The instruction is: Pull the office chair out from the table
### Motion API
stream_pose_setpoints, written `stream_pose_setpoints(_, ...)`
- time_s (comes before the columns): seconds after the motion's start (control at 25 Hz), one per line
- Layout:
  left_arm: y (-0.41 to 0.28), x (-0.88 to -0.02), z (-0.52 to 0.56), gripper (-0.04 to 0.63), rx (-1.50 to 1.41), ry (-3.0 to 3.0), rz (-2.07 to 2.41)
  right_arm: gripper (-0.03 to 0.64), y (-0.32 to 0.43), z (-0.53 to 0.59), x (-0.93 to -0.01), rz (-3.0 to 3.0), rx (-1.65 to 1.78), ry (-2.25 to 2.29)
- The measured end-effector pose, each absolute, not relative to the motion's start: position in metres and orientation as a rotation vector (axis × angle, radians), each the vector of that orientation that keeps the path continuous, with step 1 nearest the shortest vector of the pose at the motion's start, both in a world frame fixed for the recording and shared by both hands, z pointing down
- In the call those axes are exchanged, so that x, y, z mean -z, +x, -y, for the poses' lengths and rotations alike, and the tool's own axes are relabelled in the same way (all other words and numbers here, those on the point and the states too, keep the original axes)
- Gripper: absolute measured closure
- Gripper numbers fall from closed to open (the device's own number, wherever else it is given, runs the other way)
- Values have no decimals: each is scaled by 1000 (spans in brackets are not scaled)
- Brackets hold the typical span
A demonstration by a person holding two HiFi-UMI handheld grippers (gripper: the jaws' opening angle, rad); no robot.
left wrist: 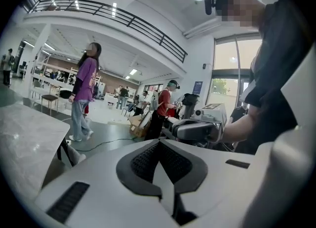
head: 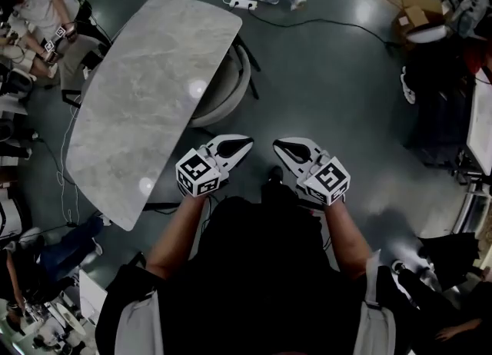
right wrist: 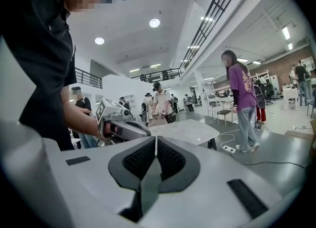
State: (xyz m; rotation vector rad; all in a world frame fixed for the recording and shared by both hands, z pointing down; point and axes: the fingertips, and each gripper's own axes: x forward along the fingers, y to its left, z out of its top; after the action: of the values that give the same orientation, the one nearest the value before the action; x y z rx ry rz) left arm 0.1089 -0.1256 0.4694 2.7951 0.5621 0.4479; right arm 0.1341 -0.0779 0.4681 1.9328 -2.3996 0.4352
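The office chair [head: 231, 88], pale with a curved back, is tucked under the far long edge of the grey marble table [head: 146, 107]. Both grippers are held side by side in front of the person's chest, right of the table's near corner and short of the chair. My left gripper [head: 244, 144] is shut with nothing between its pads [left wrist: 148, 160]. My right gripper [head: 280, 146] is also shut and empty [right wrist: 155, 143]. In the left gripper view the table edge [left wrist: 24, 138] lies at the left, with a pale part of the chair [left wrist: 71, 154] below it. Each gripper view shows the other gripper close by.
A white power strip [head: 242, 4] and its cables lie on the dark floor beyond the table. A person in purple [left wrist: 84, 91] stands there. Cardboard boxes [head: 415, 11] sit at the upper right. Seated people and equipment line the left side [head: 38, 23].
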Motion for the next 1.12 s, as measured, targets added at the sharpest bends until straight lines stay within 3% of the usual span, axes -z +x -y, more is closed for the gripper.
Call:
stream_pose_setpoints(0.32, 164, -477, 144, 583, -475, 2799, -460, 594, 194, 105, -483, 2474, -458, 1852)
stream_pose_setpoints(1.12, 227, -479, 279, 583, -374, 2805, -312, 594, 256, 251, -487, 2454, -426, 1606)
